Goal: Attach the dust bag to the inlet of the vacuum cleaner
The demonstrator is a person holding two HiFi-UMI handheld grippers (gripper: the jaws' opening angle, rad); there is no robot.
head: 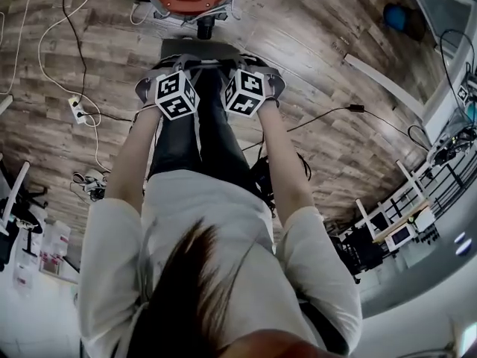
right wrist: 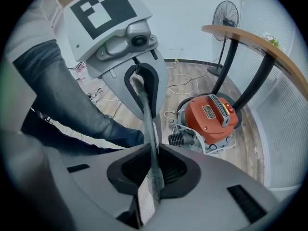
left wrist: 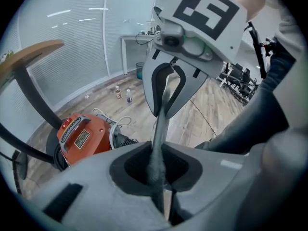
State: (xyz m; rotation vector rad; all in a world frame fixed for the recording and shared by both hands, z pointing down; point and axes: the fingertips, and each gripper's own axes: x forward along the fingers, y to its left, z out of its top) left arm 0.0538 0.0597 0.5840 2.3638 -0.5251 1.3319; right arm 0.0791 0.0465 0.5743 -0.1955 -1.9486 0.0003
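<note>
Wood floor (left wrist: pixel 207 110), loose cables (left wrist: pixel 121 119) beside the orange vacuum cleaner (left wrist: pixel 82 137).

The vacuum cleaner (right wrist: pixel 211 114) is showing orange-red with black trim. The dust bag (left wrist: pixel 158 153) is looking grey, the floor (head: pixel 313 58) wearing brown wood-grain.

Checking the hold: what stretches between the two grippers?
The dust bag: the left gripper view shows its grey edge running from the left gripper to the right gripper, both clamped on it.
</note>
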